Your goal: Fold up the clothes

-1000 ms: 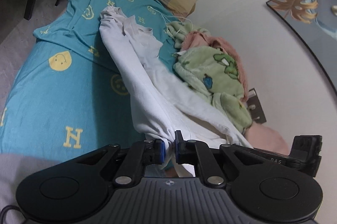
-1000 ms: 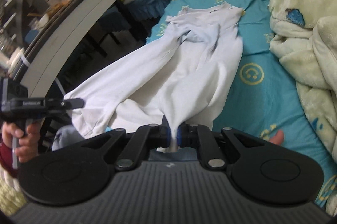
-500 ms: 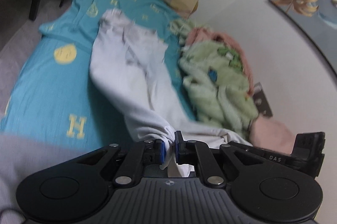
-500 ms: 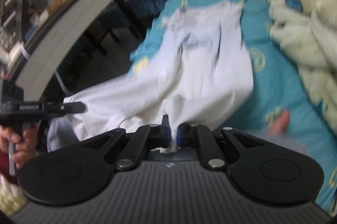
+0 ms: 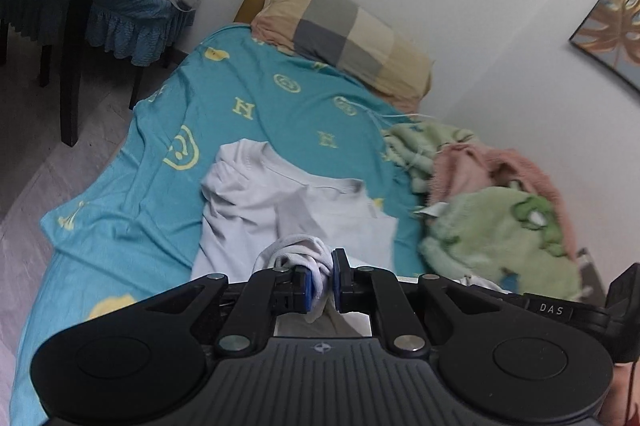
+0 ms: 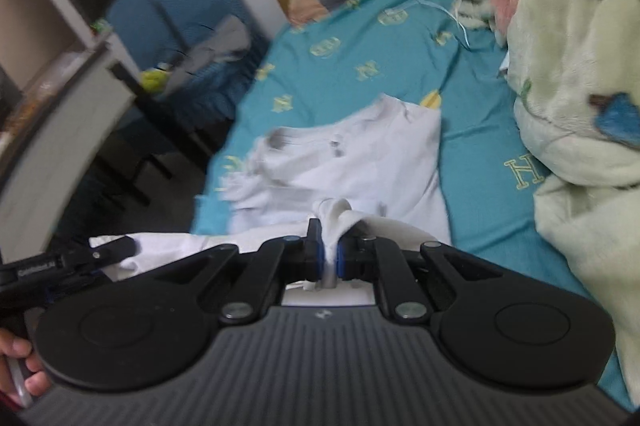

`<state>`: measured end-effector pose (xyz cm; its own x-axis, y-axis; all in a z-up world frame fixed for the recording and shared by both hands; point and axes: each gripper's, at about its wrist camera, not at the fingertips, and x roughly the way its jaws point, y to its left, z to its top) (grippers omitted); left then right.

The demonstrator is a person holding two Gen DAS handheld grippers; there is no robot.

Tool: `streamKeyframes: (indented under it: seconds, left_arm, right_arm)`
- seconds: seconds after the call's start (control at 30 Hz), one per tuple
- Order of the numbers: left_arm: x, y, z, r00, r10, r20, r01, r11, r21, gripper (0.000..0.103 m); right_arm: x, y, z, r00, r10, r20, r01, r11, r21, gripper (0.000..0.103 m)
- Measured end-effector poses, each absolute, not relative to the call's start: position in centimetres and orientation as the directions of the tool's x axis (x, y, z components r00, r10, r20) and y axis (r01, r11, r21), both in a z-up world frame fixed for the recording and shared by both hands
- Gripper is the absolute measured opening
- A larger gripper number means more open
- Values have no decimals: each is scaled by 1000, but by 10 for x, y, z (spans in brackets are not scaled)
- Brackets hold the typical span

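From my left wrist, my left gripper (image 5: pixel 321 280) is clamped on a bunched white edge of the white shirt (image 5: pixel 288 202), which lies spread on the teal bedsheet (image 5: pixel 248 90), collar toward the checked pillow (image 5: pixel 340 30). A green plush blanket (image 5: pixel 492 230) is heaped just beside it on the right.

From my right wrist, my right gripper (image 6: pixel 328 256) pinches another gathered fold of the shirt (image 6: pixel 360 158) between its blue pads (image 6: pixel 319 254). My left gripper (image 6: pixel 64 262) shows at the left edge.

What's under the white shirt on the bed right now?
The white shirt lies on the teal bedsheet, which shows all round it. Both grippers, left and right, pinch its near edge. Whatever lies beneath the fabric itself is covered.
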<state>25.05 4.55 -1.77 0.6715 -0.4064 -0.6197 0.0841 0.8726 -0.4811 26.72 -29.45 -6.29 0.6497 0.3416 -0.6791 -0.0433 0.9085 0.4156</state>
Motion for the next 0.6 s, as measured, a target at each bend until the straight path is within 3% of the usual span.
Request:
streamKeyframes:
  seconds: [0.23,0.43,0.53,0.57,0.6]
  left_arm:
    - [316,27,-109,603,-324,-729,66,931,-359,11]
    - [320,17,-132,589,-291,-754,85,950,-300,16]
    - [307,11,-118,611,-263,-747,93,960,-263,34]
    - [301,9,-113,623,-252,-740,93,964,-251,47]
    - [292,6,-105,637,-242,-732,90,966,-241,60]
  right_arm:
    - [330,-281,-142,592,268,-760,-39,952,305,11]
    - [338,-282,-156,580,276,-766,-25,946,322,12]
    - [331,-284,-147,587,280,-760,-21,943,331,14]
    - [324,-284,-141,600,277,-751,-24,944,329,16]
    - [316,-284,-134,616,274,-739,-26,944,329,28]
